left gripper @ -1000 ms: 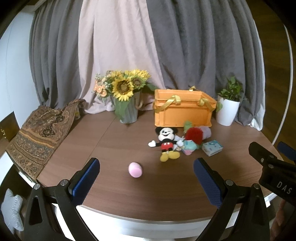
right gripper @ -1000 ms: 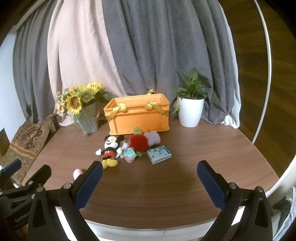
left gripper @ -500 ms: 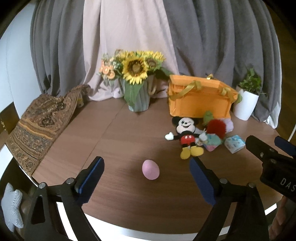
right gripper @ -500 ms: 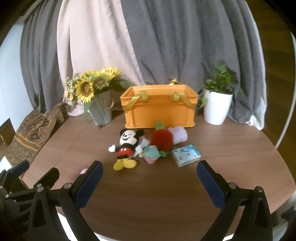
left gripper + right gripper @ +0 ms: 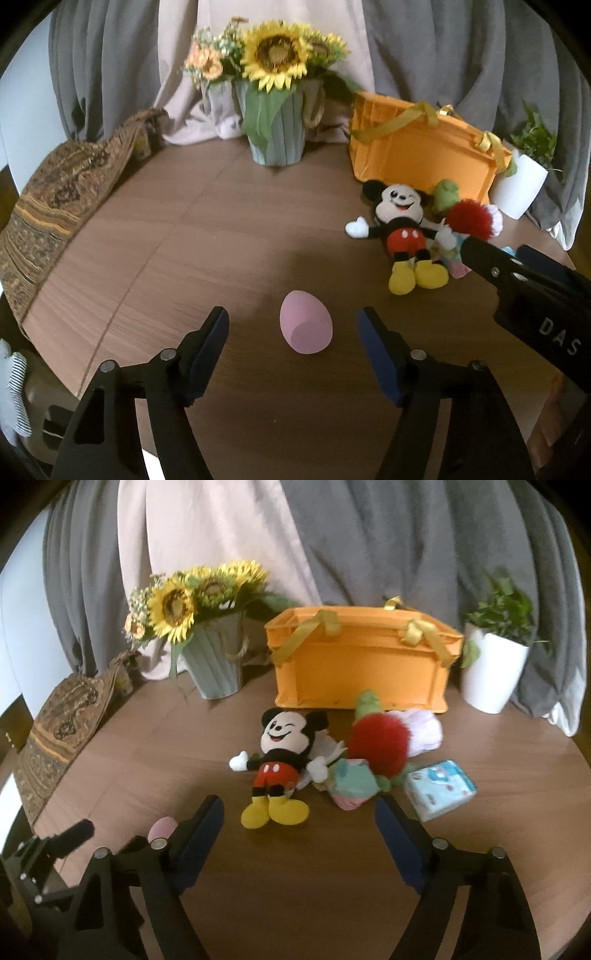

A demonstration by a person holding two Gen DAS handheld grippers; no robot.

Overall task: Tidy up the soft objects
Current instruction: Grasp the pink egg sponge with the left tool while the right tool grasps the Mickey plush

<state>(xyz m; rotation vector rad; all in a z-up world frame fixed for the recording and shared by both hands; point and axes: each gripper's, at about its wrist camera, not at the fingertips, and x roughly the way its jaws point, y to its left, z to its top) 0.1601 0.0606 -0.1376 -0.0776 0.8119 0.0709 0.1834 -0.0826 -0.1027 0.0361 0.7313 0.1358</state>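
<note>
Left wrist view: the left gripper (image 5: 291, 332) has dropped closer to the pink egg (image 5: 306, 322), now between its narrowing jaws, untouched, on the surface (image 5: 184, 240); a grasp looks imminent. The egg's long axis runs away from the camera, narrow end far.

Right wrist view: the right gripper (image 5: 299, 821) has neared the mouse doll (image 5: 280, 760), jaws closing, empty. The doll lies head toward the orange basket (image 5: 362, 668).

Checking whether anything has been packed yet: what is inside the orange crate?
Nothing can be confirmed. Both wrist views show only the orange crate from outside, with yellow ribbons draped over its rim; its walls hide the interior.
</note>
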